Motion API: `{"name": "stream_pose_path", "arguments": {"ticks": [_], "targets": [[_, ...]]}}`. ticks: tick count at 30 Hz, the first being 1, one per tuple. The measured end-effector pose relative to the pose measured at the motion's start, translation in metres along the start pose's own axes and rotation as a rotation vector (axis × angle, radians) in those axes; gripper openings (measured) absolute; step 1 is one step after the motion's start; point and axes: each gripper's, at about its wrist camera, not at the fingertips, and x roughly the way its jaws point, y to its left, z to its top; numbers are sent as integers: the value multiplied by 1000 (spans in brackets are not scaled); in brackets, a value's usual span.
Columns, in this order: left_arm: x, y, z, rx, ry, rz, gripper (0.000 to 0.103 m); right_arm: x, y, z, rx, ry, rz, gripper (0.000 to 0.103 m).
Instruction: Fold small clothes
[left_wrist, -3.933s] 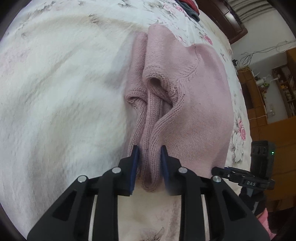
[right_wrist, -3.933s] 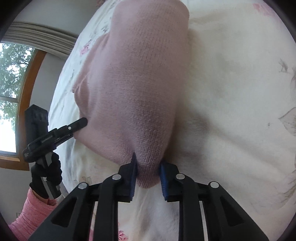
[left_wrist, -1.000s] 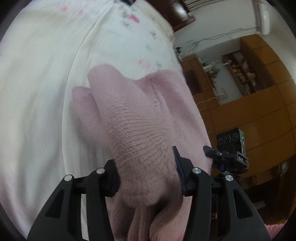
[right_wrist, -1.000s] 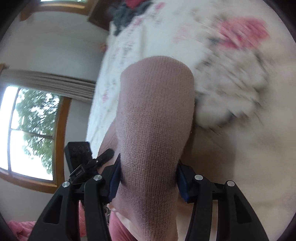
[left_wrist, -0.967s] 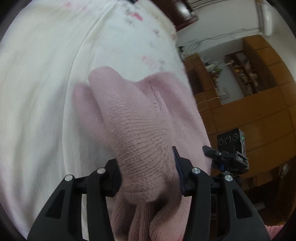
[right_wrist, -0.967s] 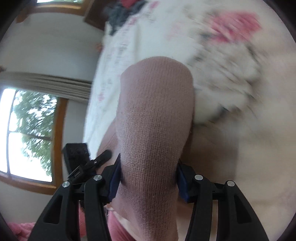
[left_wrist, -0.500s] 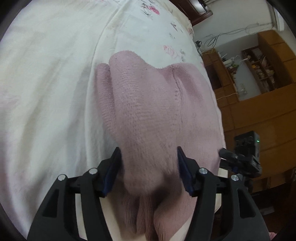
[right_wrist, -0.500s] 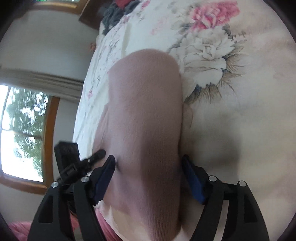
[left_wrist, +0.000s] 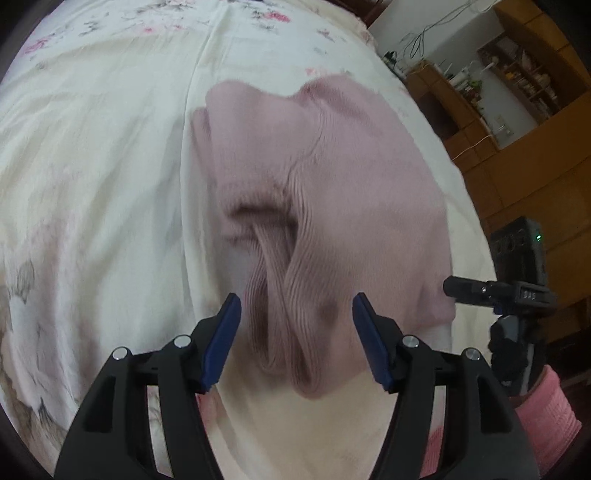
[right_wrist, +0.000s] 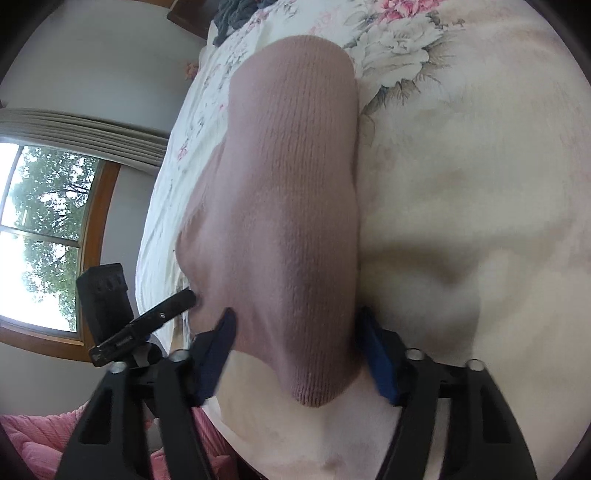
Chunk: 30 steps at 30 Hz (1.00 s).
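Left gripper (left_wrist: 295, 334): jaws spread, nothing clamped; knit edge lay loose between pads. Right gripper (right_wrist: 297, 349): jaws likewise released. Pink knit garment (left_wrist: 332, 177): lay doubled over on floral bedspread (left_wrist: 92, 166). Fold judged laid; bunched ribbing unsmoothed, further folds possibly remaining.

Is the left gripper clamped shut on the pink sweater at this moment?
No, the left gripper is open, its blue pads standing apart on either side of the pink sweater.
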Motion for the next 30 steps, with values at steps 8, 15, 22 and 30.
{"name": "stream_pose_path", "arguments": {"ticks": [8, 15, 22, 30], "targets": [[14, 7, -7, 0, 53, 59, 62, -7, 3, -12, -35, -16, -98, 23], [16, 15, -5, -2, 59, 54, 63, 3, -11, -13, 18, -10, -111, 25], [-7, -1, -9, -3, 45, 111, 62, -23, 10, -35, -39, -52, -263, 69], [-45, -14, -23, -4, 13, 203, 67, -41, 49, -63, -108, -98, -482, 89]]}}
